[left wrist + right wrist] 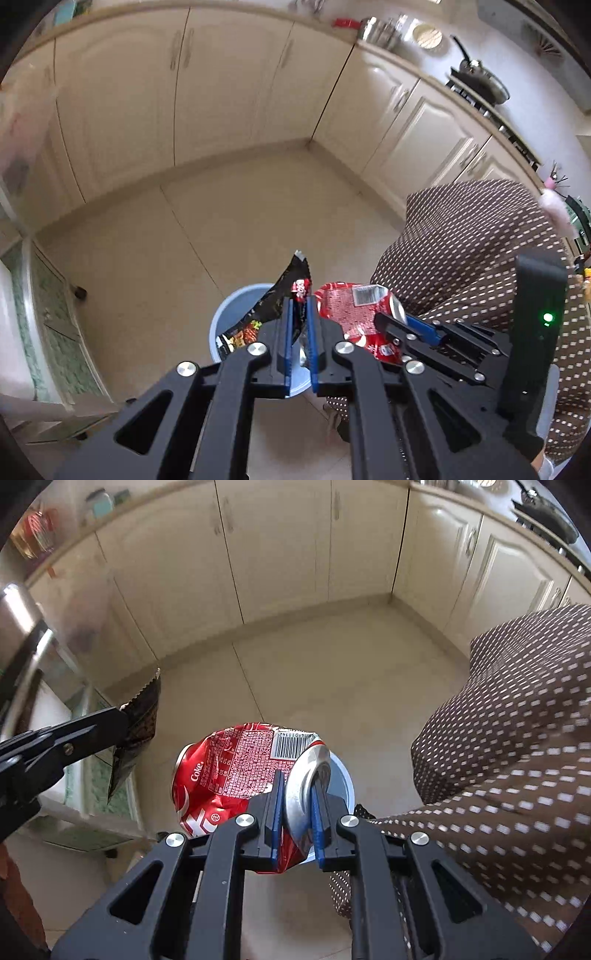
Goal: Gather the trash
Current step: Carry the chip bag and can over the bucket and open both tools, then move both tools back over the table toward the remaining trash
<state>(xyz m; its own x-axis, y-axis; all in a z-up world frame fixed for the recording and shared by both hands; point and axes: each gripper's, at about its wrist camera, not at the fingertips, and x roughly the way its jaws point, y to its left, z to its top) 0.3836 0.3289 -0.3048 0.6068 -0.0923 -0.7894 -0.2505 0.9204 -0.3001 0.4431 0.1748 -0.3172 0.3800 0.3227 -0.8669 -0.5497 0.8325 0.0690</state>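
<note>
Both loads sit directly over blue bin (236,314). L gripper (300,332) clamped on black wrapper (291,288); R gripper (297,812) clamped on crushed can (236,771). Your drop is straight down.

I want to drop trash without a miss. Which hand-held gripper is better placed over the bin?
Probably the left hand-held gripper: its black wrapper hangs over the blue bin's opening; the right's can covers most of it.

Both the black two-finger left gripper (300,325) and matching right gripper (298,814) are fitted with blue pads (277,812) and round silver screws (246,820). A brown, white-dotted garment (498,775) is worn.
</note>
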